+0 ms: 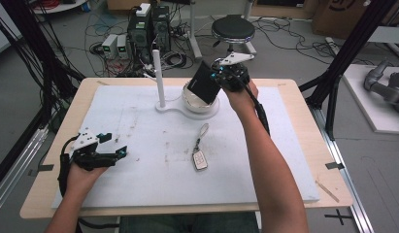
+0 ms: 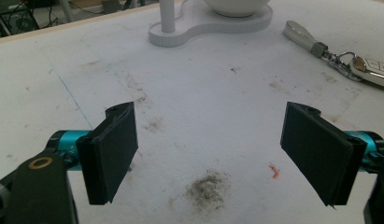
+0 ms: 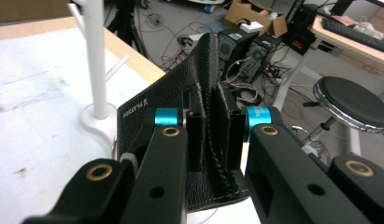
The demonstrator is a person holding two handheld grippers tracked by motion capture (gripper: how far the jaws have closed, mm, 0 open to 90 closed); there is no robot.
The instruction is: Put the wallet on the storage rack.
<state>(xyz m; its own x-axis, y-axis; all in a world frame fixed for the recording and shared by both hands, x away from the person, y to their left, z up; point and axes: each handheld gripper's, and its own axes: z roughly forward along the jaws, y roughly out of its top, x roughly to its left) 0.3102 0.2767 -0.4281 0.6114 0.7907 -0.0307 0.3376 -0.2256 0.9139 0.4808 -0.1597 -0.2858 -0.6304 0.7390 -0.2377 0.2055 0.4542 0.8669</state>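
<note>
My right gripper (image 1: 225, 74) is shut on a black leather wallet (image 1: 206, 83) and holds it tilted in the air just over a white bowl (image 1: 196, 104) at the back of the table. In the right gripper view the jaws of that gripper (image 3: 213, 140) pinch the wallet's stitched edge (image 3: 180, 102). At the table's left, my left gripper (image 1: 113, 145) rests low and open. Its view shows the gripper (image 2: 227, 154) with bare mat between the wide-set pads. A white key fob (image 1: 200, 159) with a strap lies mid-table, also seen as the fob (image 2: 374, 69) at the right edge.
The bowl sits on a white base with an upright white post (image 1: 158, 77), whose post (image 3: 97, 60) stands left of the wallet. A white mat (image 1: 139, 116) covers the wooden table. Computers, cables and a black stool (image 1: 233, 29) stand behind the table.
</note>
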